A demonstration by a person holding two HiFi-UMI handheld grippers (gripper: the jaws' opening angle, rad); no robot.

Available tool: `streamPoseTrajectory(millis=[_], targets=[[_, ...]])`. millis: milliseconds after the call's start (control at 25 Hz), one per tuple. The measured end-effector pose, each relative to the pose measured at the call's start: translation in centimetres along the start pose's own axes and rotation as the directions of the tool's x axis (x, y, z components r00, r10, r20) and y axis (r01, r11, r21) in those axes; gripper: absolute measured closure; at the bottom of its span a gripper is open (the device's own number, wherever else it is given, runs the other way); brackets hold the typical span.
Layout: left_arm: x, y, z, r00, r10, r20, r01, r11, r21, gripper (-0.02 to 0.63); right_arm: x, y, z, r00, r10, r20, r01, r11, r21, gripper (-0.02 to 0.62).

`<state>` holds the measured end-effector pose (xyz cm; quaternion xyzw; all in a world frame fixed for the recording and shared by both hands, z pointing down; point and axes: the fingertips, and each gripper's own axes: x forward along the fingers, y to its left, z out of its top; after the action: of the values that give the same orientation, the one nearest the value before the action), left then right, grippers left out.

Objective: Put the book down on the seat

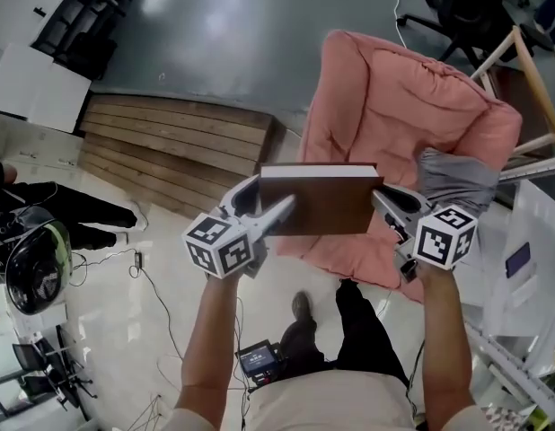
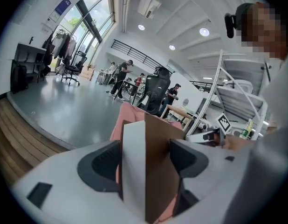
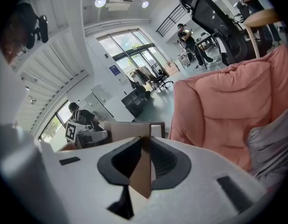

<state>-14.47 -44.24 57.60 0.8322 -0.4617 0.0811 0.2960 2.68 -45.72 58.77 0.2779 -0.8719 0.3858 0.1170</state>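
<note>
A brown-covered book point(image 1: 318, 203) with white page edges hangs level in front of me, above the front edge of the pink padded seat point(image 1: 394, 106). My left gripper point(image 1: 276, 212) is shut on the book's left end, and my right gripper point(image 1: 385, 203) is shut on its right end. In the left gripper view the book point(image 2: 155, 162) stands on edge between the jaws, with the pink seat point(image 2: 130, 113) behind it. The right gripper view shows the book point(image 3: 139, 174) pinched between the jaws and the seat point(image 3: 223, 97) close on the right.
A grey cloth point(image 1: 457, 180) lies on the seat's right side. Low wooden planks point(image 1: 170, 146) lie on the floor to the left, and a wooden frame point(image 1: 529, 70) stands behind the seat. A small device point(image 1: 259, 359) and cables are by my feet. People stand far off.
</note>
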Motion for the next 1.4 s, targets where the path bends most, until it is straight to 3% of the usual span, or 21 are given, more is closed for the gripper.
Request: streamPoseTrajectory(millis=[800,1080,1400], targets=[[8.7,11.5,-11.7,0.983,0.06,-0.174,-0.081,0.99,-0.117,0.283,11.7,-12.1,-9.2,0.993,0.004,-0.119,0.016,0.987,0.162,0.548],[13.2,18.3,-17.1,0.973,0.076,-0.216,-0.109,0.983,-0.144,0.284,18.6,-18.0,-13.3,0.987,0.014,-0.158,0.019,0.979,0.203,0.548],[13.4,18.2,-21.1,0.967,0.075,-0.243,-0.121,0.976,-0.18,0.283,18.3,-19.4,-16.8,0.983,-0.007,-0.185,0.045,0.978,0.202,0.548]])
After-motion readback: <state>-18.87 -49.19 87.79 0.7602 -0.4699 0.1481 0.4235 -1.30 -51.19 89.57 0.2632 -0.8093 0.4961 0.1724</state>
